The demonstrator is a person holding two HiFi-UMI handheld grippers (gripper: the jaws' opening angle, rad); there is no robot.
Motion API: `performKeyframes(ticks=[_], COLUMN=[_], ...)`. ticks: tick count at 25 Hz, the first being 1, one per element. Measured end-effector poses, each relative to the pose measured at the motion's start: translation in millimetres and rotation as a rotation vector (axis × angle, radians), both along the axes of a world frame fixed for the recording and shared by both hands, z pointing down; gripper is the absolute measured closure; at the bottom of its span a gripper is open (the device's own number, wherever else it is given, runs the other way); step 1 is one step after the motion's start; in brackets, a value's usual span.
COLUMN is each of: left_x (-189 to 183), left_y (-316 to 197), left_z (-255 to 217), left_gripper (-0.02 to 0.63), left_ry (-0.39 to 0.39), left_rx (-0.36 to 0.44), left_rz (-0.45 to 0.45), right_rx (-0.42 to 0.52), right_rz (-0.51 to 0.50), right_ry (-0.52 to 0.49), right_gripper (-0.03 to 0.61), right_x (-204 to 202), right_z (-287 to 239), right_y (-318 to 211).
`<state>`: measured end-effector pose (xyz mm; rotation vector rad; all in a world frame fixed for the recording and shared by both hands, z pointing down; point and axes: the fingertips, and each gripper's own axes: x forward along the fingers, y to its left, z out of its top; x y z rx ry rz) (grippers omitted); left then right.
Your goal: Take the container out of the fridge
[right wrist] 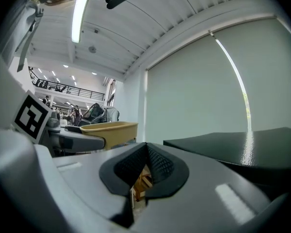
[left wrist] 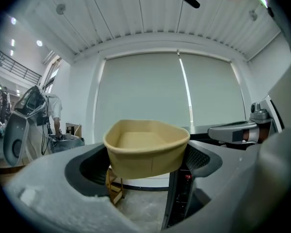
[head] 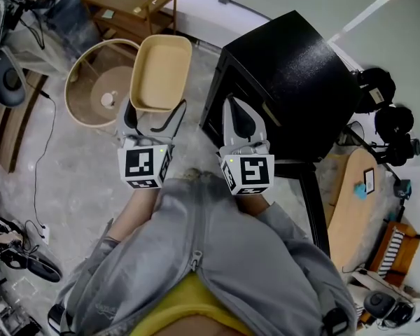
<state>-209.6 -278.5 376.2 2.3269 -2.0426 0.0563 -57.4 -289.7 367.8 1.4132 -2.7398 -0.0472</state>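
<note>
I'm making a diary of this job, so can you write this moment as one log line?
left tool: shut on container | right tool: shut, empty | container: empty, outside fridge

Matt beige container (left wrist: 146,147); glossy black fridge (head: 294,82); wooden shelf (head: 129,5).

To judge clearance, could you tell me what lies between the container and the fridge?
Only bare floor separates container and fridge, in the head view.
</note>
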Motion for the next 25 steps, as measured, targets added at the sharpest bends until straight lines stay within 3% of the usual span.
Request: performKeyframes(ticks=[25], left_x=[10.0], left_y=[14.7], left_z=[17.5], left_gripper=[0.126], left_ry=[0.012], left_rx=[-0.050], left_rz=[0.022], right_rx=[0.004], right_rz=[0.011], right_ry=[0.009], right_gripper=[0.578], right_x=[3.4], right_z=[2.8], right_y=[11.8])
